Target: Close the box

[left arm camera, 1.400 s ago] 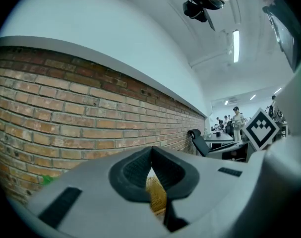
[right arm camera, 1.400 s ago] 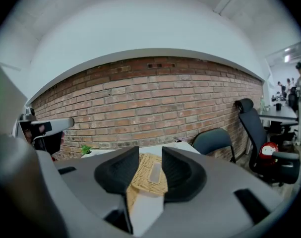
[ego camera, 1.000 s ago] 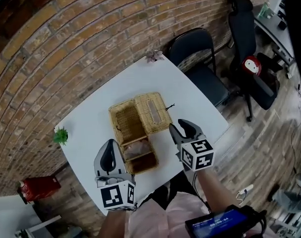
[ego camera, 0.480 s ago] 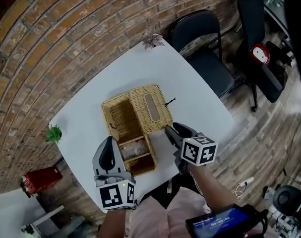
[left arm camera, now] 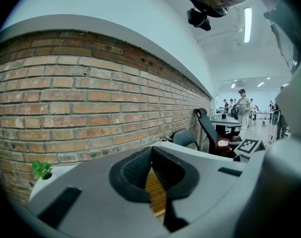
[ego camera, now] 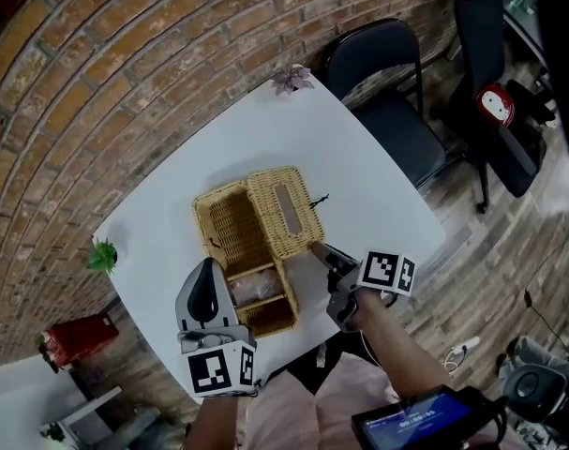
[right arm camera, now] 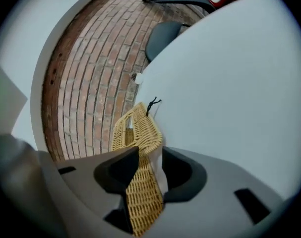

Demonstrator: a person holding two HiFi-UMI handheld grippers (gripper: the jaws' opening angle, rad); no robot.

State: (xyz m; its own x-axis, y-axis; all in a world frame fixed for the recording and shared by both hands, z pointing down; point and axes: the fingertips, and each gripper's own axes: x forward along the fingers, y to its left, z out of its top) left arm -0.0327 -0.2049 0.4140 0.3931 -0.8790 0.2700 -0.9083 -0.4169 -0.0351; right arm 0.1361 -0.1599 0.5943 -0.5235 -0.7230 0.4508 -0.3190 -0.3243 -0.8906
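Note:
An open wicker box (ego camera: 232,228) sits on the white table (ego camera: 359,186), its lid (ego camera: 284,209) folded out flat to the right. The near compartment holds something pale (ego camera: 253,289). My right gripper (ego camera: 323,254) is at the lid's near right corner. In the right gripper view the lid's edge (right arm camera: 140,128) runs between the jaws of the right gripper (right arm camera: 150,165), which stand open with a gap on the right side. My left gripper (ego camera: 207,275) hovers by the box's near left wall, shut. Only a sliver of wicker (left arm camera: 155,195) shows past the left gripper (left arm camera: 151,152).
A small green plant (ego camera: 103,255) stands at the table's left corner and a purple flower (ego camera: 291,78) at the far corner. Black chairs (ego camera: 378,73) stand beyond the right side. A brick wall runs behind. A red object (ego camera: 73,354) lies on the floor at the left.
My right gripper has moved in toward the lid's near corner and turned, so the lid's edge now lies between its jaws. The left gripper has stayed put.

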